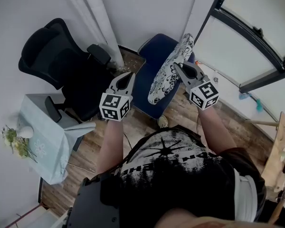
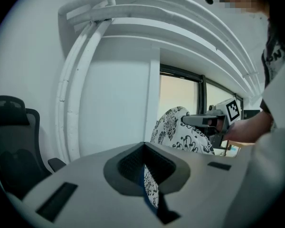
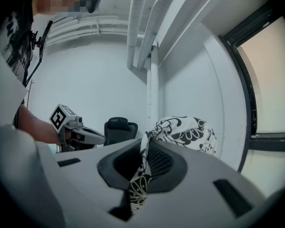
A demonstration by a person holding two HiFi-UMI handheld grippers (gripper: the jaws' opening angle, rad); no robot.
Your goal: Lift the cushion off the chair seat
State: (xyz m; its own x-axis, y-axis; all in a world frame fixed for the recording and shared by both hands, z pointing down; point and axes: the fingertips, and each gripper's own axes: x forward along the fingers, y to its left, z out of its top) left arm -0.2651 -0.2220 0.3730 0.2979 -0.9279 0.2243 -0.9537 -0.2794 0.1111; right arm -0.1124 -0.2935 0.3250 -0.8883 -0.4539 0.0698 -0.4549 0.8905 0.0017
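Cushion of white fabric with a black flower print (image 1: 168,75) is held tilted on its edge over the blue padded chair seat (image 1: 146,68), and the views do not show whether it is clear of the seat. The left gripper (image 1: 126,80) is clamped on the cushion's edge at the seat's left side. The right gripper (image 1: 183,69) is closed on a fold of printed fabric at the seat's right side. A black mesh office chair (image 1: 61,63) stands left of the blue seat.

Black office chair (image 1: 52,56) beside cloth-covered table (image 1: 52,148) — flowers (image 1: 13,140) at its edge.
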